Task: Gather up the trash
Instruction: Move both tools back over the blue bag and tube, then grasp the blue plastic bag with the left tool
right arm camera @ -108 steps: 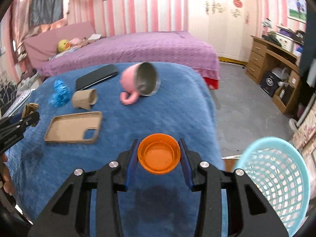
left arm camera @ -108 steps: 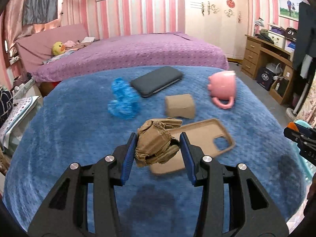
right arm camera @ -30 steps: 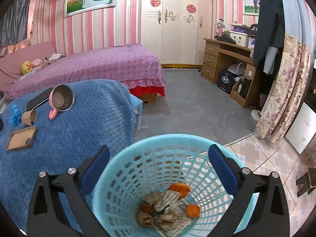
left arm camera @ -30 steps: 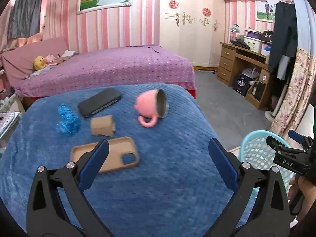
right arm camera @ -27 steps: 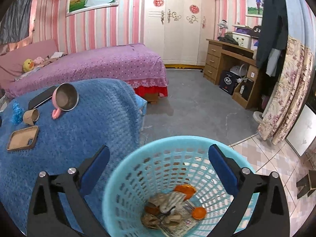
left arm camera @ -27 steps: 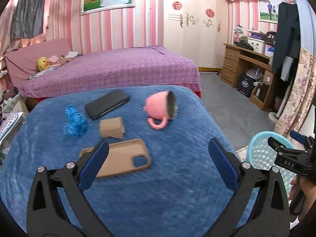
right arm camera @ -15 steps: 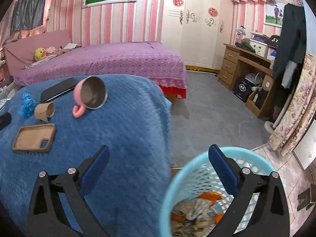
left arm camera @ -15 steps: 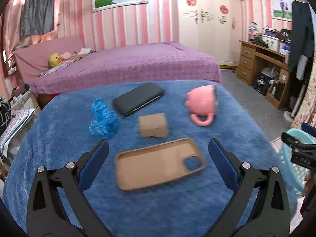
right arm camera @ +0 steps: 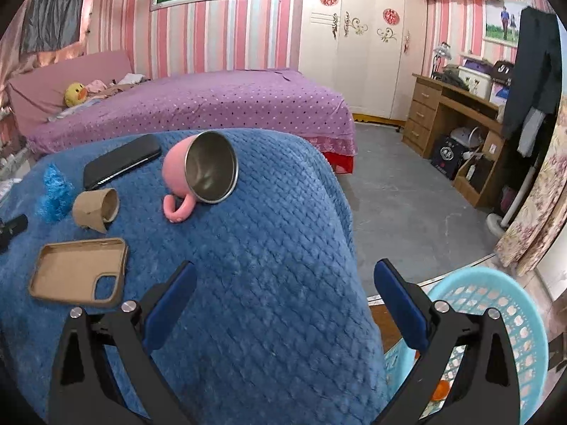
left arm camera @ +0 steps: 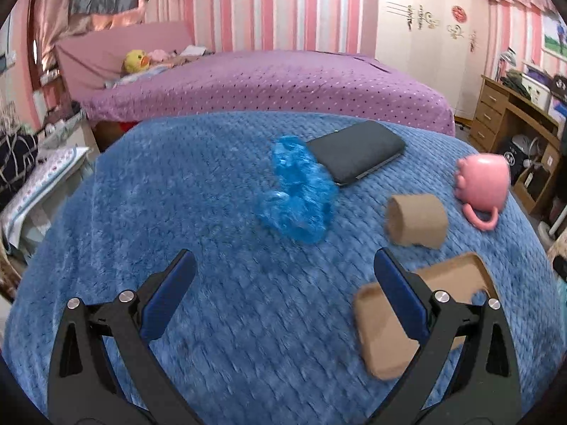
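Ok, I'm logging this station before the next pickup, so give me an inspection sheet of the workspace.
Surface: blue blanket covers the table, draped over its edge.
Job's things: blue plastic wrapper and cardboard tube lie on the blanket; laundry-style basket stands on the floor with orange scraps inside.
Clutter: pink mug on its side, black phone touching the wrapper, tan phone case.
Grippers: left tool open, empty, facing the wrapper; right tool open, empty, over the blanket's edge.
Cables: nothing seen.
Surroundings: purple bed, wooden desk, wardrobe.
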Demonstrator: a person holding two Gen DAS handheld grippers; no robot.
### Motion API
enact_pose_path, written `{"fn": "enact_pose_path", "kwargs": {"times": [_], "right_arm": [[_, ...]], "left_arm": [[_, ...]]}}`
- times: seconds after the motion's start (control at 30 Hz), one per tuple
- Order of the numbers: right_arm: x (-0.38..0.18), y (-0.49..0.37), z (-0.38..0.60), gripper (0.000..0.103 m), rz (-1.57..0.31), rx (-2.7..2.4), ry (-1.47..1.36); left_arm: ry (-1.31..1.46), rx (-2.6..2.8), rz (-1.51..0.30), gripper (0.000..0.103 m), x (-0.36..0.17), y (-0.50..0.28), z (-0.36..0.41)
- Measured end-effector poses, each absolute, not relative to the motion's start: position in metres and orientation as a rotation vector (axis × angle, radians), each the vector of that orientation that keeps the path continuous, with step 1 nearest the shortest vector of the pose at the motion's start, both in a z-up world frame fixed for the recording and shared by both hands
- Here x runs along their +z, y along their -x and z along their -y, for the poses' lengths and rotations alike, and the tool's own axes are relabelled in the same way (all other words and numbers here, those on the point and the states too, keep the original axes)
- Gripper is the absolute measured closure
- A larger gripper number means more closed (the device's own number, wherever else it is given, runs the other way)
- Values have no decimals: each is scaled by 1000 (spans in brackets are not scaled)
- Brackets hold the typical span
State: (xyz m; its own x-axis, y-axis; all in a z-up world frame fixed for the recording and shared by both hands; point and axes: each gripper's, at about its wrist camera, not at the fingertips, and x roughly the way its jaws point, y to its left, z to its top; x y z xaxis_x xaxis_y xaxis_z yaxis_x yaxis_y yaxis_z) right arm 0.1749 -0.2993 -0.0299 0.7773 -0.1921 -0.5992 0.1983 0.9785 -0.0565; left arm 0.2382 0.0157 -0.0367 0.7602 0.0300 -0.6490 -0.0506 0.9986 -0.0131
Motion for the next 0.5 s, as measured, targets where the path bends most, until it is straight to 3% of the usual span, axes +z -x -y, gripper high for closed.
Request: {"fn": "enact_pose_path", "kwargs": {"times": [0.23,0.3,0.4,0.47,0.5], "right_arm": [[-41,-193,295,5,-696,-178,-85],[-44,-196,291,5,-711,-172,-76],[-47,-200,279,5,-721,-170,-35],[-46,-202,271,5,-717,-147,-42],[-46,-203,268,5,-715,-136,-49]], "left_arm": [[38,4,-742,7,-48,-276,-14],[8,-7,-741,13,-49,-283,-6],[-20,-32,-739,40,-50,-292,0],[-3,-59,-760,69,-54,-296,-1],[13,-72,-775,77,-55,-298,-4]]}}
